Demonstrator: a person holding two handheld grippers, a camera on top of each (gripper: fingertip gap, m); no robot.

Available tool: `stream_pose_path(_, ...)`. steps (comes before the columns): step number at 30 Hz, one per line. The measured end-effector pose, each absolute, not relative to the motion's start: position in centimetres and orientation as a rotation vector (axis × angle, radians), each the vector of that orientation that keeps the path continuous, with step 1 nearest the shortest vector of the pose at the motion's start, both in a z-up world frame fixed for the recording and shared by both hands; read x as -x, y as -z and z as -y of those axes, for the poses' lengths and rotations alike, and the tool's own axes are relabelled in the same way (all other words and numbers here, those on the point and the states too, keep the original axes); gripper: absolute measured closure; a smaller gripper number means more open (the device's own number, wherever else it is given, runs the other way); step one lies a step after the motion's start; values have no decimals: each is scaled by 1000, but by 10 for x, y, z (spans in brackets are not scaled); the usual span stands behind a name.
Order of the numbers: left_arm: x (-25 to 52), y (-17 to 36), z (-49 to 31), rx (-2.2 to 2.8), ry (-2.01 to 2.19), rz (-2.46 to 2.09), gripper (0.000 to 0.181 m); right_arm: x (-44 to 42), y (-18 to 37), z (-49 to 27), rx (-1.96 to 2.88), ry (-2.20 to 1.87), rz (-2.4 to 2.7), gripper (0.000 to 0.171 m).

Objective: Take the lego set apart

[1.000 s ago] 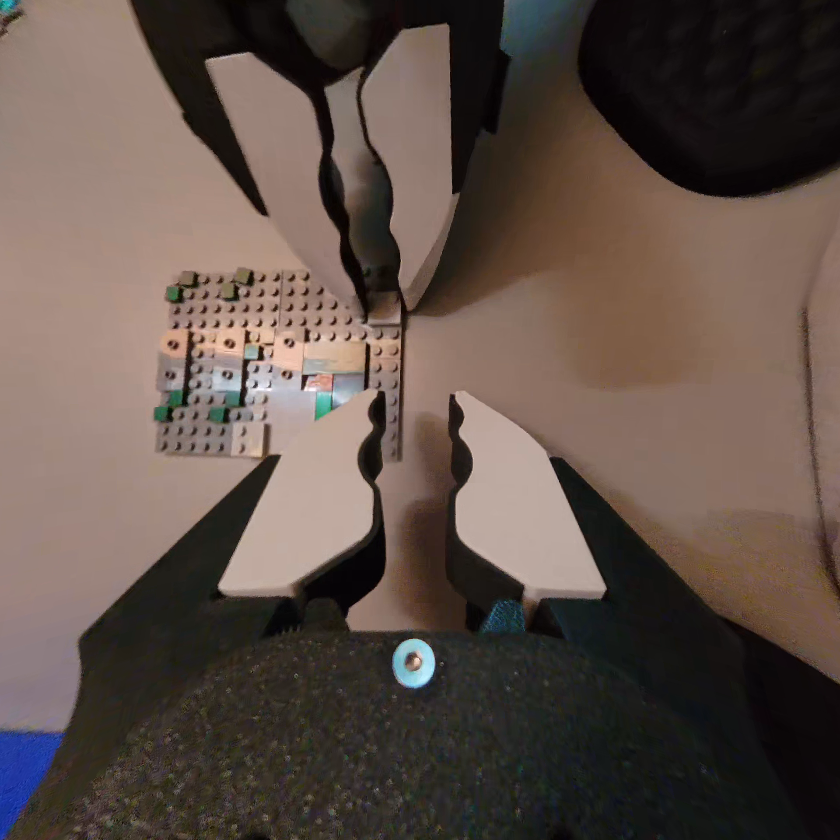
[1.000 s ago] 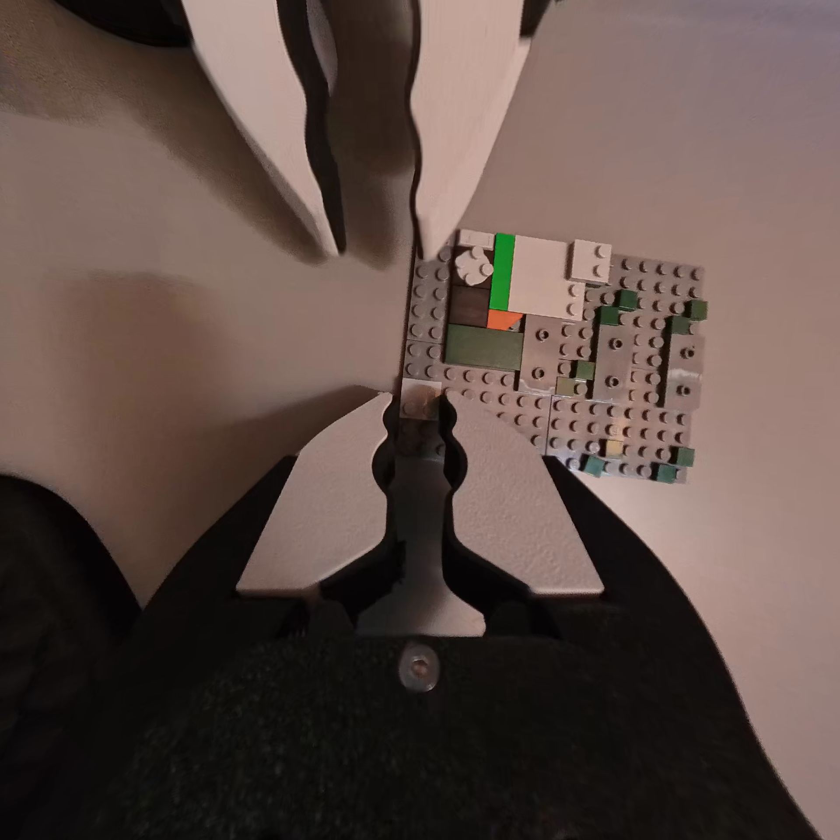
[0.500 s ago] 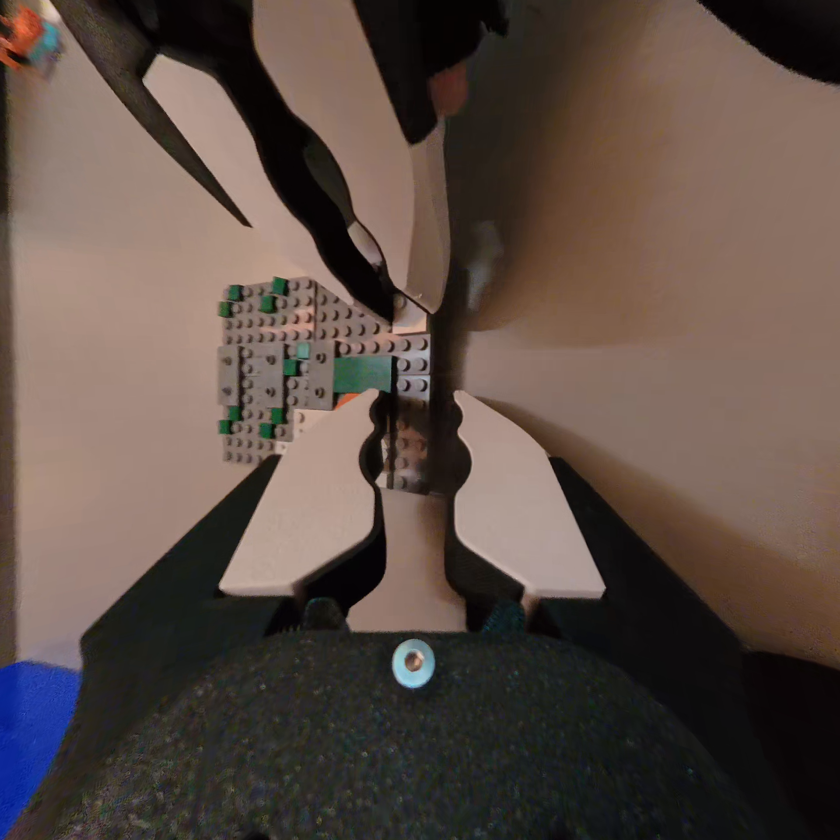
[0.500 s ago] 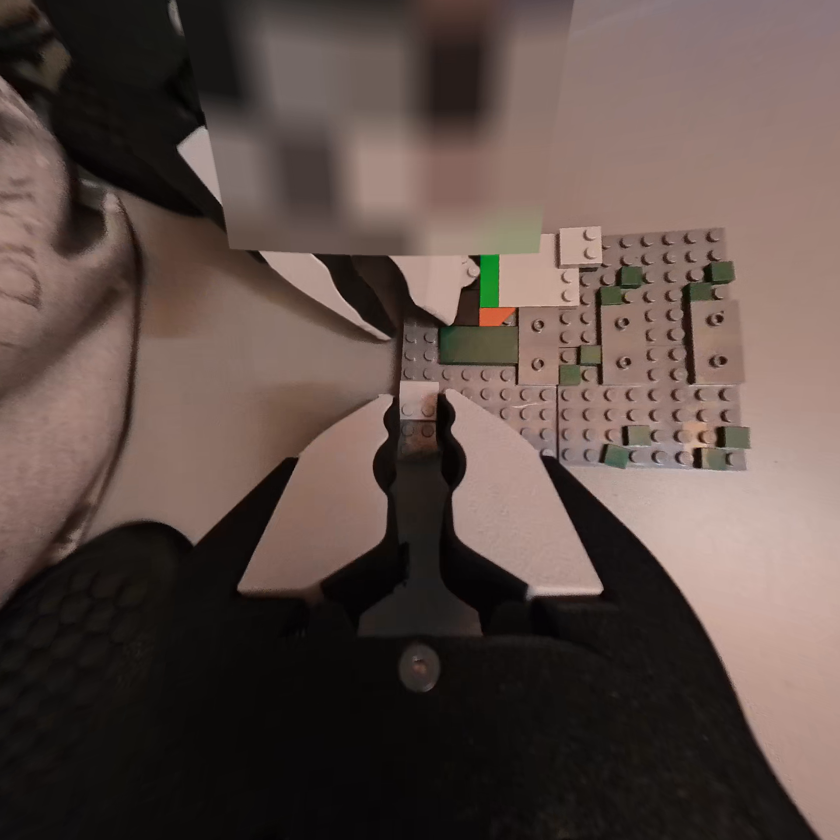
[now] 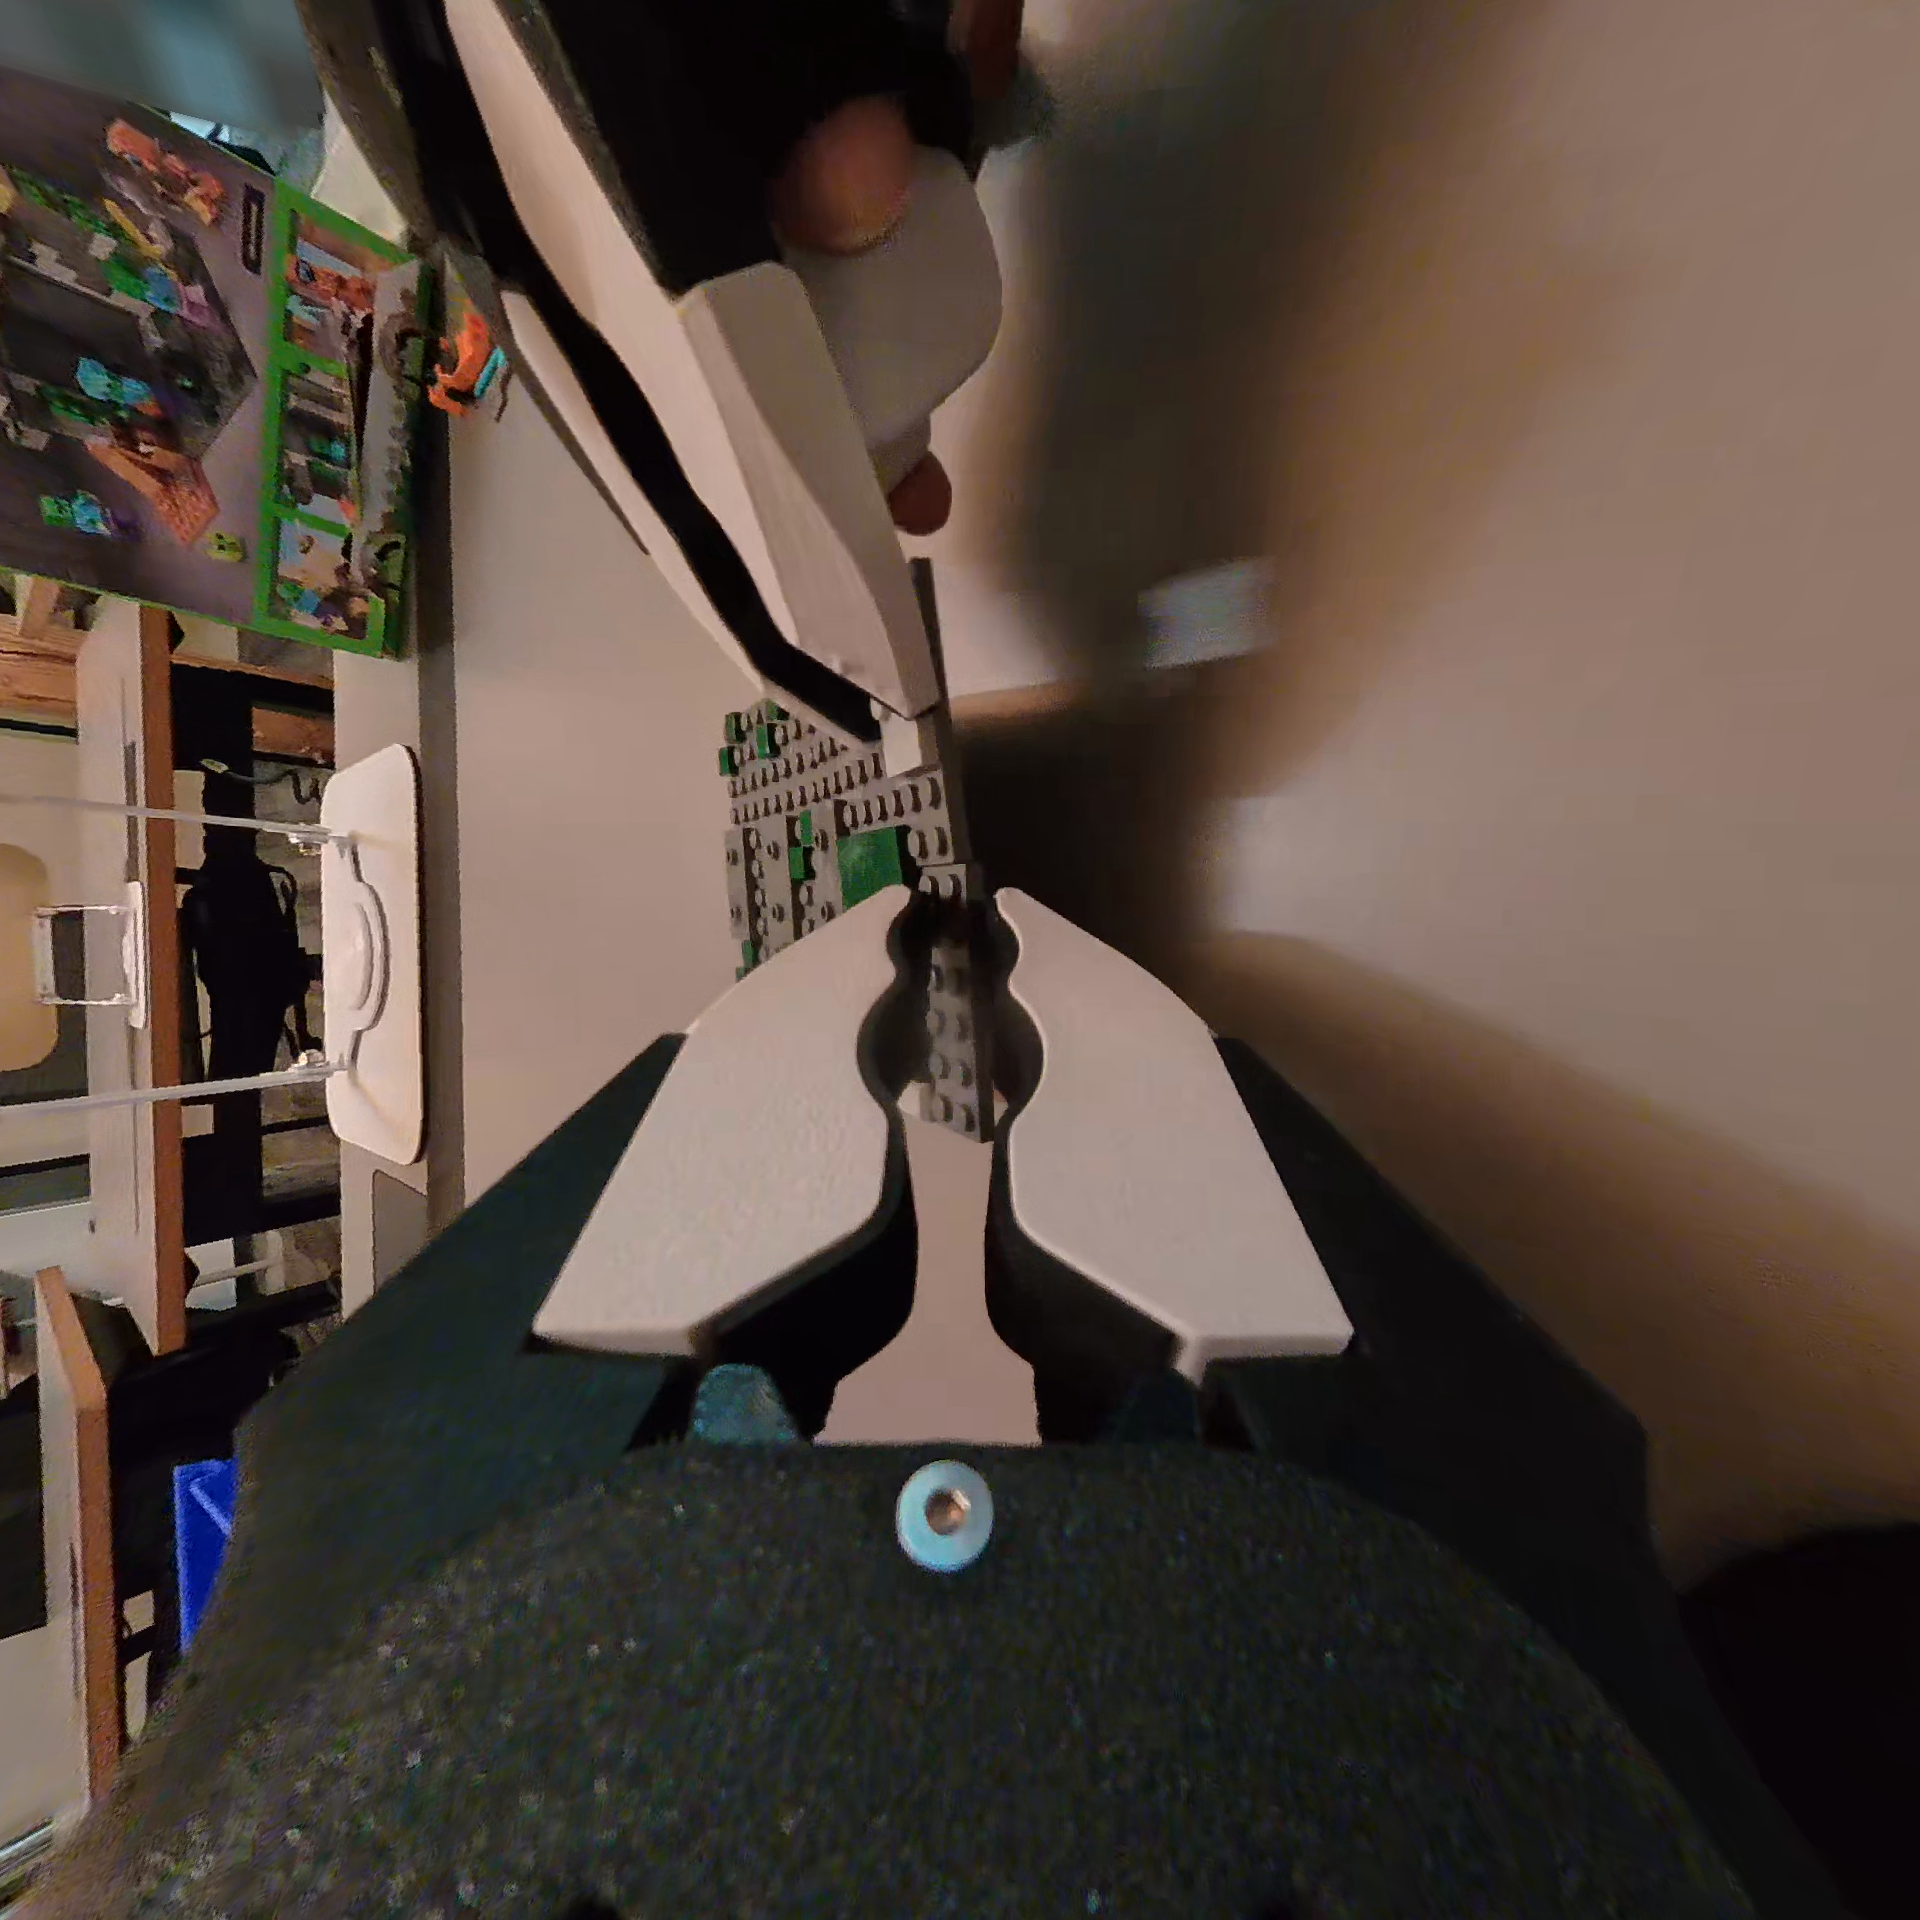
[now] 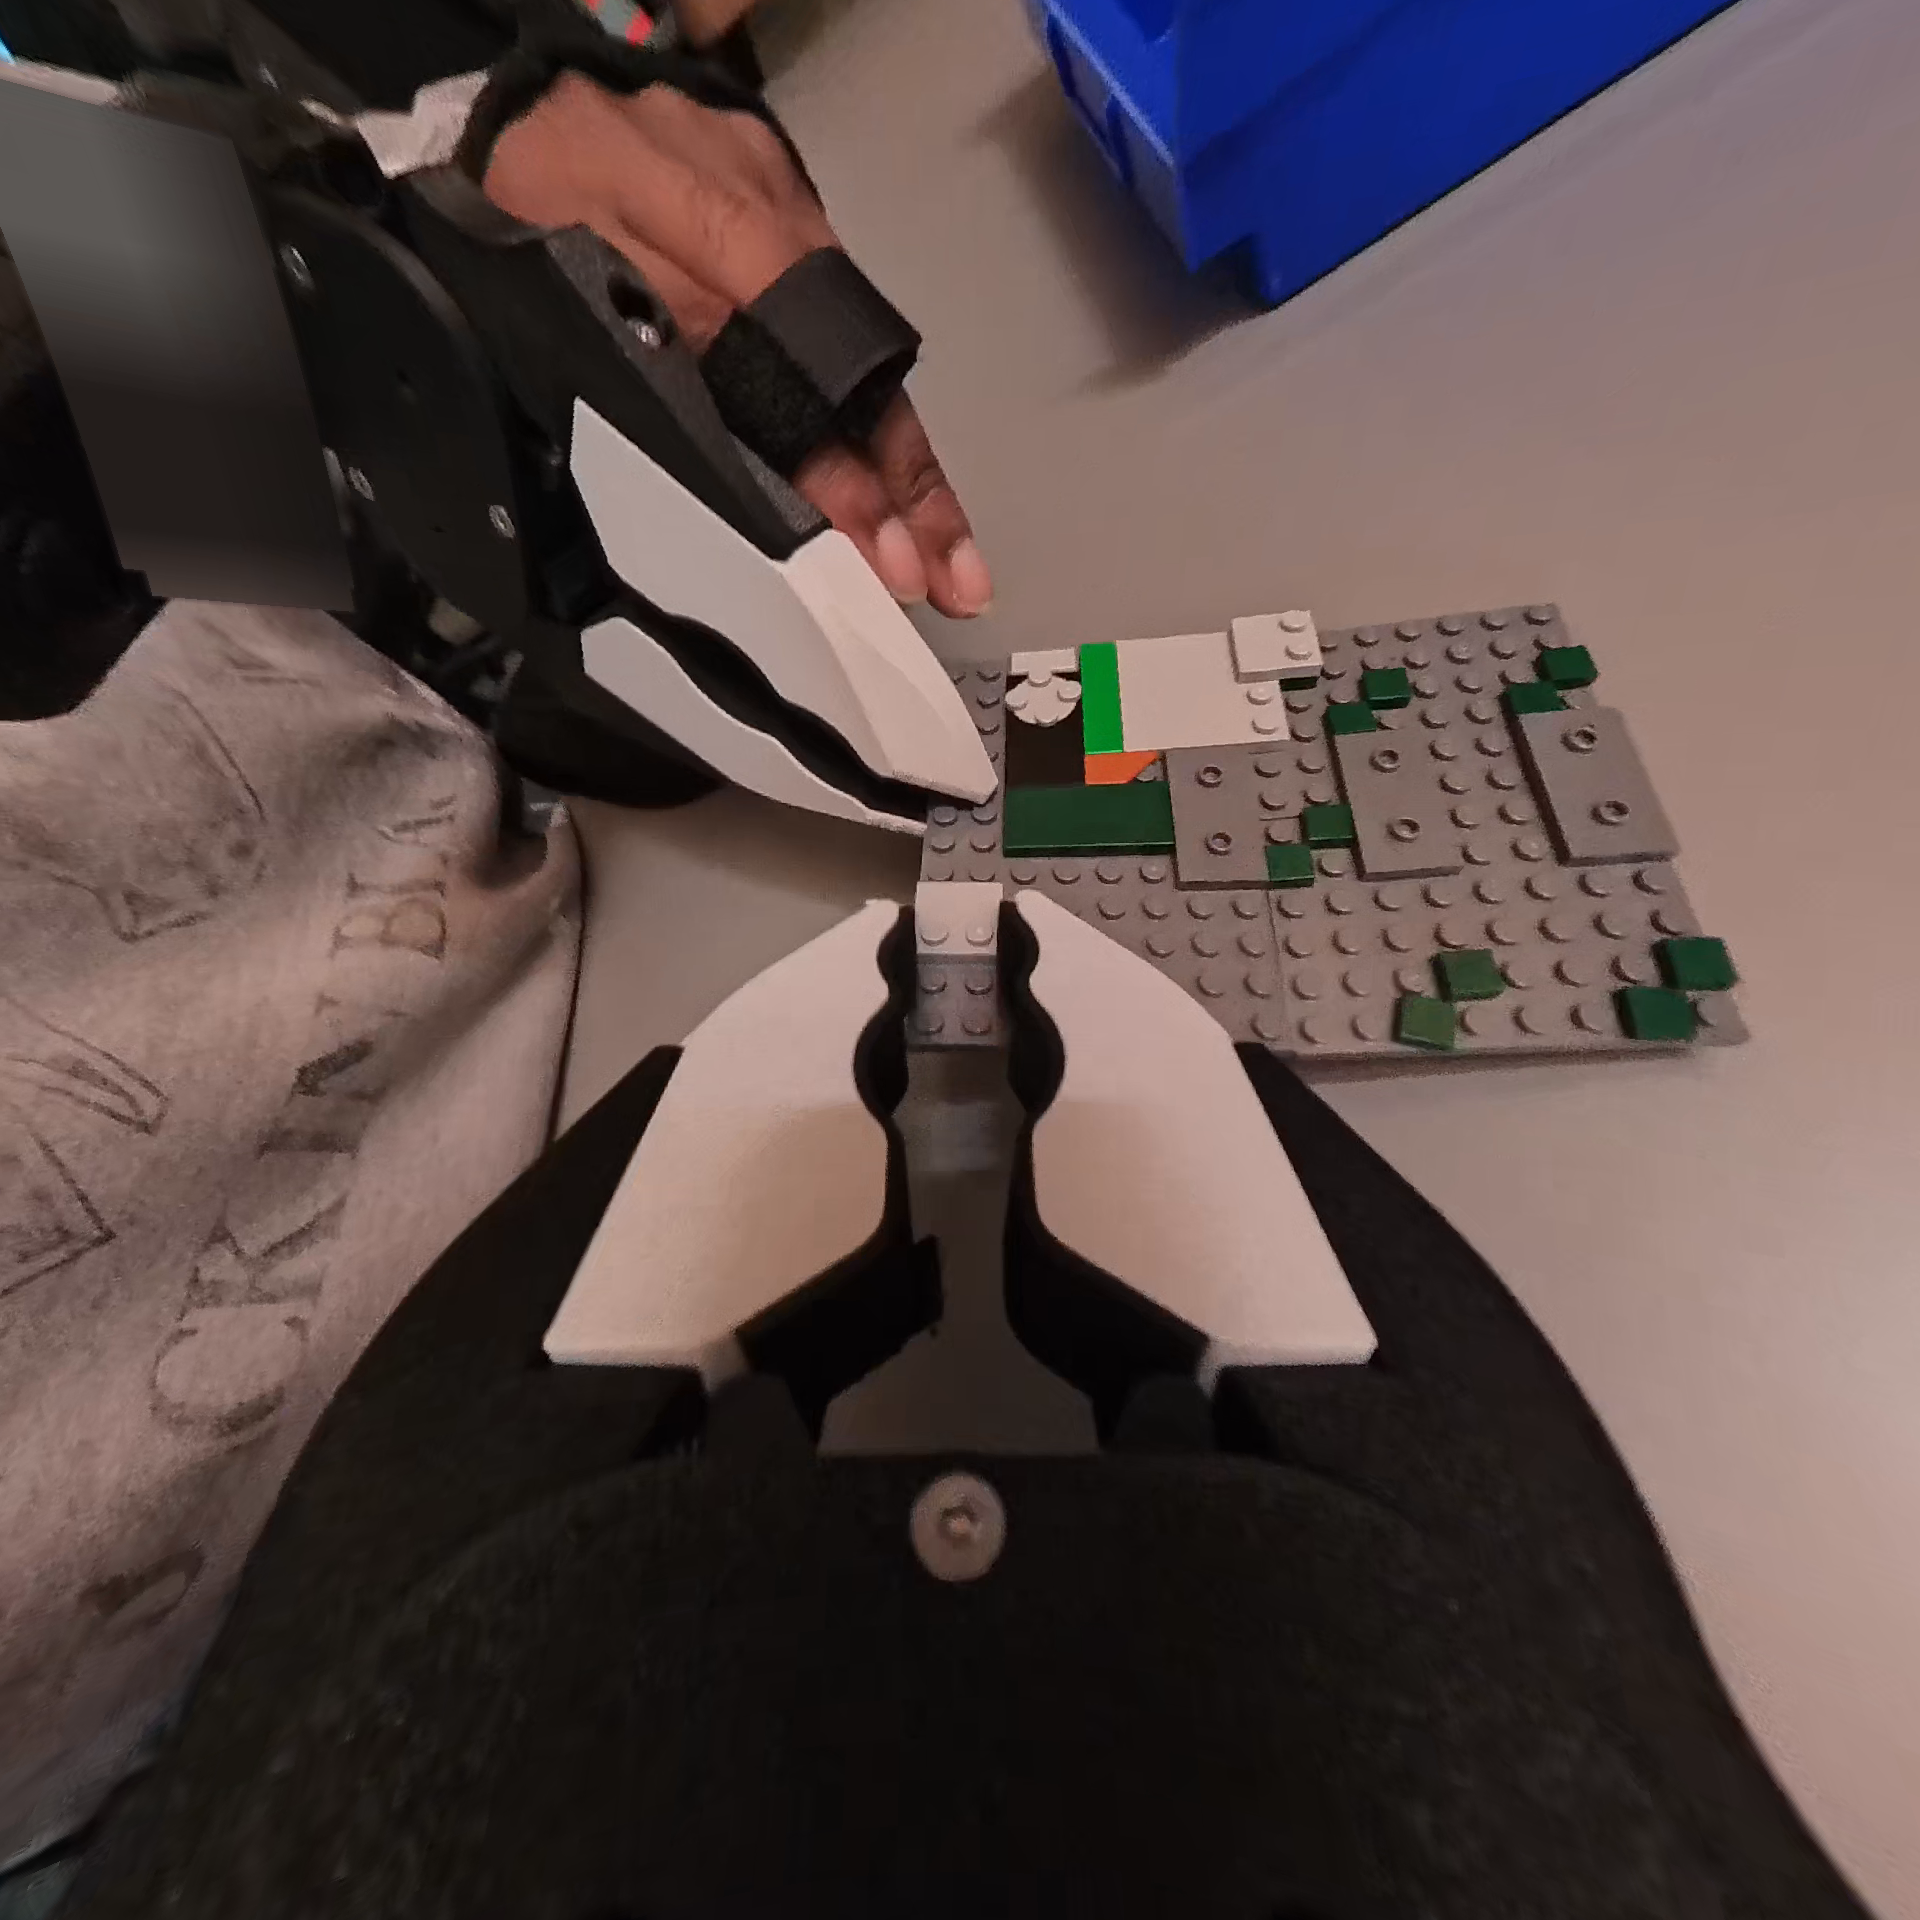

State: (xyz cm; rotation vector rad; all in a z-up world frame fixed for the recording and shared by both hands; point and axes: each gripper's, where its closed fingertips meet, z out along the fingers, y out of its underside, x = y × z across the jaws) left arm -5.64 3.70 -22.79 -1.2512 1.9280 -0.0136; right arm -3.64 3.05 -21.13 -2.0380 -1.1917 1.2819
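Nearest in the right wrist view, the right gripper [image 6: 958, 914] has its white jaws drawn narrow around a strip of grey studded plate with a light grey two-stud piece on top [image 6: 958, 921]. This strip juts from the near left corner of the flat grey studded lego baseplate assembly [image 6: 1340, 831].

The assembly appears to lie flat on the pale grey surface [image 6: 1507, 436]. Its long axis runs left to right in this view, with the studs facing up.

Just beyond, the left gripper [image 6: 961, 805] comes in from the left. Its white jaws are nearly together at the assembly's left edge. In the left wrist view, the left gripper [image 5: 954, 904] clamps a grey studded strip seen almost edge-on, so both grippers hold the same left side.

Judged from the pictures, the task is at an early stage. The assembly is largely intact. Still attached are a dark green tile [image 6: 1086, 818], a bright green strip [image 6: 1099, 694], an orange wedge [image 6: 1117, 767], a large light grey plate [image 6: 1195, 691], three grey smooth tiles with a stud at each end [image 6: 1397, 795], and small dark green tiles scattered toward the right edge.

Farther off, a blue plastic bin [image 6: 1351, 114] stands toward the far edge of the surface. The left wrist view also shows a colourful lego box [image 5: 197, 364] standing by an edge of the surface.
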Motion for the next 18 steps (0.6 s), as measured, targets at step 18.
stream_pose_path(18,57,226,-44,1298,166,-1830,173,27,193,-35,1879,-1080,1153,157)
